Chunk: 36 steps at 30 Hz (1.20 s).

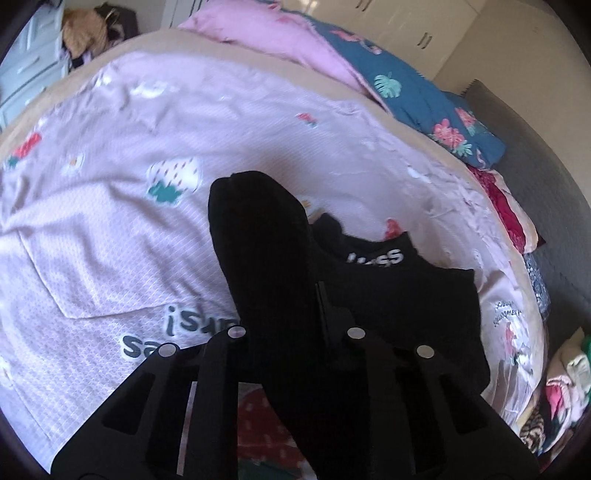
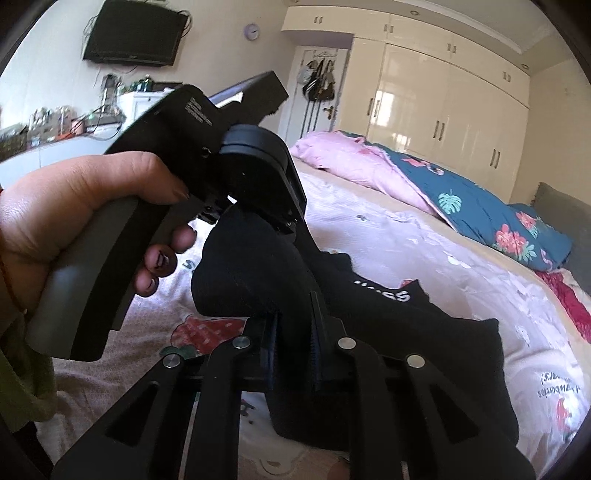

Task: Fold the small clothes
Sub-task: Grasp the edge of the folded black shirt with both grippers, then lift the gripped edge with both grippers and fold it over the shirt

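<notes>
Pretty clearly a bedroom in somebody's home. I'm leaning over a bed [image 2: 424,258] with a pale pink sheet [image 1: 147,229] printed with strawberries and cartoon lettering, and a folded quilt [image 2: 480,210], pink on one side, teal with flowers on the other, is pushed up at the far end. A cream built-in wardrobe [image 2: 443,110] fills one wall, bags hang on the door [image 2: 319,81], a flat TV [image 2: 135,35] is mounted up high above a cluttered white dresser [image 2: 92,122], and a small round clock [image 2: 252,31] hangs beside it. Loose clothes [image 1: 565,398] are heaped at the bed's edge.
</notes>
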Motion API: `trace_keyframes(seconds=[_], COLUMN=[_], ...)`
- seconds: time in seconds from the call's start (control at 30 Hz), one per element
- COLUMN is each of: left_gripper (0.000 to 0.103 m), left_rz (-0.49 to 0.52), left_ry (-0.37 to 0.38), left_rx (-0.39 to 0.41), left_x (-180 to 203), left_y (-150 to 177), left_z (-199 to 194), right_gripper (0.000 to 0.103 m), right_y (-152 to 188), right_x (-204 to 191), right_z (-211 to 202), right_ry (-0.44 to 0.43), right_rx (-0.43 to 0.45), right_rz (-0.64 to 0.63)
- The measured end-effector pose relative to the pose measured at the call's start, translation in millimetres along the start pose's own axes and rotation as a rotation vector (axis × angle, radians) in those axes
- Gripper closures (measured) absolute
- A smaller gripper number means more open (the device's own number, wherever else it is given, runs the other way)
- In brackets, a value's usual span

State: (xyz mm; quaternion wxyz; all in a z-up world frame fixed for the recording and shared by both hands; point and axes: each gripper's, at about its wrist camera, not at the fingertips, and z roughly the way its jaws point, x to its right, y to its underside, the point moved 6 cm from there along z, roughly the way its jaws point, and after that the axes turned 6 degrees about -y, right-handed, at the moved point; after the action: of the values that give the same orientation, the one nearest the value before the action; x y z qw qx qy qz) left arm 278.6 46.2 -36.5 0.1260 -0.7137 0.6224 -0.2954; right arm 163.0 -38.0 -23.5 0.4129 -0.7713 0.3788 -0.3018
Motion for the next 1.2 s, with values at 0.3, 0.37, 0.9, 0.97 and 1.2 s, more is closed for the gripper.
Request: trace_keyframes(seconds=[0.3,0.37,0.9,0.97,1.2], left_gripper=[0.092,0.092,0.092,0.092,0.091], left_rz=[0.079,0.095,0.201,0.216,0.263], left_ry=[0.029,0.033,0.043,0.045,0.045], left_rx=[0.047,0.049,0.008,-0.005,-0.035], left_x=[55.4,68.1,143.6,154.6,182.4], left_y=[-13.3,-14.5,-4.6,-2.0,6.3], left_z=[-17.5,-17.5,-3.6,1.3,15.5], right_gripper=[0.093,0.093,0.094,0.094,0.094], right_y=[0.1,1.6,30.3,35.8,52.3], right_x=[39.8,48.7,100.0,107.2,128.7], right_z=[-30.4,-35.4,-62.9,-66.0,-70.2], right_ry=[0.061,0.075,0.126,0.127,0.132], right_rx=[0.053,0.059,0.072,0.068,0.053], right_rz=[0.103,0.122,0.294,0.325,0.417])
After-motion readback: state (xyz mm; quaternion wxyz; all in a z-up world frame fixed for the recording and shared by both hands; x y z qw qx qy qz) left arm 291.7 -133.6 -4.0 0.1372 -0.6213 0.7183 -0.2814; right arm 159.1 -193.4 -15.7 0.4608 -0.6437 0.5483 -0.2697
